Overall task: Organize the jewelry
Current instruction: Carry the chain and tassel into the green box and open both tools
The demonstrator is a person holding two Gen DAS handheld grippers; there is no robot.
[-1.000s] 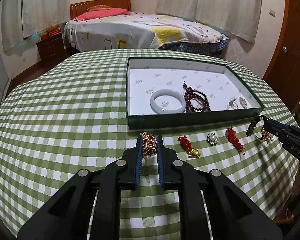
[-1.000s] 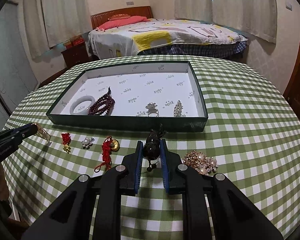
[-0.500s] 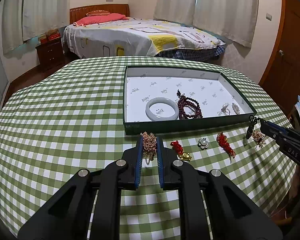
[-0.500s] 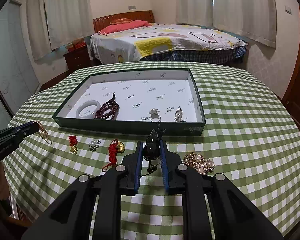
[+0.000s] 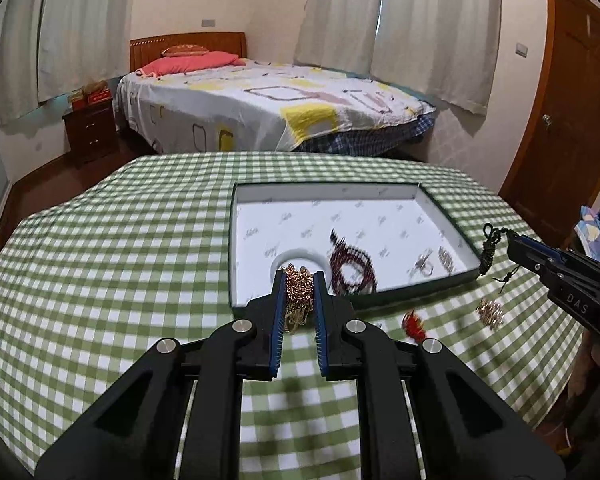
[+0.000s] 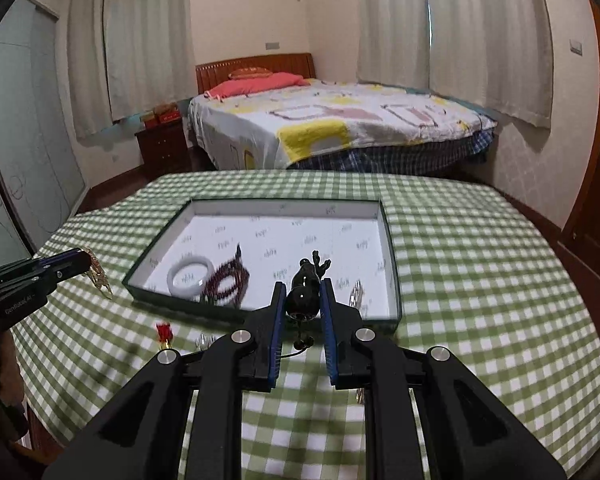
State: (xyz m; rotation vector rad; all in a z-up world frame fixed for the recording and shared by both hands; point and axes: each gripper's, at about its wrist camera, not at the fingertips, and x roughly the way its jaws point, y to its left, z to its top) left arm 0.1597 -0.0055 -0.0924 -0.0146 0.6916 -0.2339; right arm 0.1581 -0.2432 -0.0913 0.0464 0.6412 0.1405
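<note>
Left gripper [image 5: 299, 280] clamped on a gold chain [image 5: 298, 294], right gripper [image 6: 303, 289] clamped on a dark pendant [image 6: 305, 295], both above the checked tablecloth [image 5: 112, 264] near the green box [image 6: 384, 322]

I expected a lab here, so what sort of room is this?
A home bedroom, it seems: a made bed with a pink pillow, a wooden nightstand, and curtained windows behind the checked table.
</note>
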